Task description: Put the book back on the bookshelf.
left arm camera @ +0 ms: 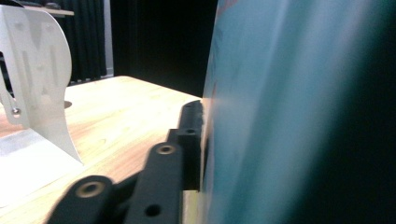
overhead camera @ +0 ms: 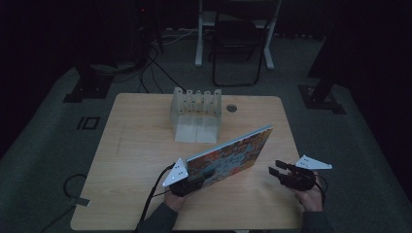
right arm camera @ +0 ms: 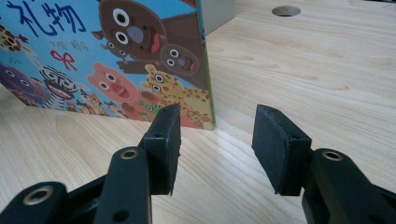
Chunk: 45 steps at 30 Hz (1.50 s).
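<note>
Left gripper [overhead camera: 194, 182] clamps the picture book [overhead camera: 228, 155] upright on edge; right gripper [overhead camera: 278, 170] hovers alongside, jaws apart, empty.

Wooden counter [overhead camera: 136, 145], light grain, w/ a round hole [overhead camera: 231, 108] near its far edge, just right of a clear plastic rack [overhead camera: 196, 114]. Rack stands upright at the far middle, several slots along the top, pale base plate in front. Behind the counter: a black folding chair [overhead camera: 238, 43] btwn white desk legs [overhead camera: 199, 39], cables [overhead camera: 150, 68] trailing over grey carpet. Dark stand feet at far left [overhead camera: 87, 90] & far right [overhead camera: 320, 97]. Square marking on the floor [overhead camera: 88, 123] left of the counter. Room v. dim, black curtains at back.
</note>
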### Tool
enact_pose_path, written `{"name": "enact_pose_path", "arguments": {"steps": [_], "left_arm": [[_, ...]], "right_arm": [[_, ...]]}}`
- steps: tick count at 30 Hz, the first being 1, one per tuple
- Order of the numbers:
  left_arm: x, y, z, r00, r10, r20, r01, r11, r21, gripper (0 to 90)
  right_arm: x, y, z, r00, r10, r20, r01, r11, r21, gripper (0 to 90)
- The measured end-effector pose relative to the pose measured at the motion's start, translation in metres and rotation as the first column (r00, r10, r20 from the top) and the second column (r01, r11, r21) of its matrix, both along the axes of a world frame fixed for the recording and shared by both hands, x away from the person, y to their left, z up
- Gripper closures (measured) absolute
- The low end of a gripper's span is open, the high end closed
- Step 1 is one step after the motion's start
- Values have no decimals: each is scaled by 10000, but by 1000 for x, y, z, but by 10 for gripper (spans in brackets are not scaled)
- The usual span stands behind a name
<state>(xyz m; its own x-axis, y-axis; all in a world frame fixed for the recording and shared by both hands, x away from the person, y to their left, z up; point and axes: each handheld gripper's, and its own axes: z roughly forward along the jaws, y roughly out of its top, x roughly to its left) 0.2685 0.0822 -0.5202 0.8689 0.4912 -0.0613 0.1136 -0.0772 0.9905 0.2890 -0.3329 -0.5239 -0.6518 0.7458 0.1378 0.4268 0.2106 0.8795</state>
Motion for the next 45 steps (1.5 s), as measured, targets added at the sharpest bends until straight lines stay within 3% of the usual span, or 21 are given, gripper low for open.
{"name": "enact_pose_path", "arguments": {"steps": [26, 34, 45], "left_arm": [[3, -2, -11, 9995, 215, -216, -215, 9998, -1, 719], [4, -3, -15, 9996, 117, -243, -116, 9999, 33, 717], [6, -6, -20, 9993, -17, -362, 21, 9999, 130, 734]], "right_arm": [[-6, -2, -22, 9995, -30, -308, 21, 9996, -298, 507], [-12, -1, -33, 9992, -50, -403, 23, 9978, -663, 497], [-13, -3, -39, 9986, -102, -515, 59, 9966, -817, 497]]}}
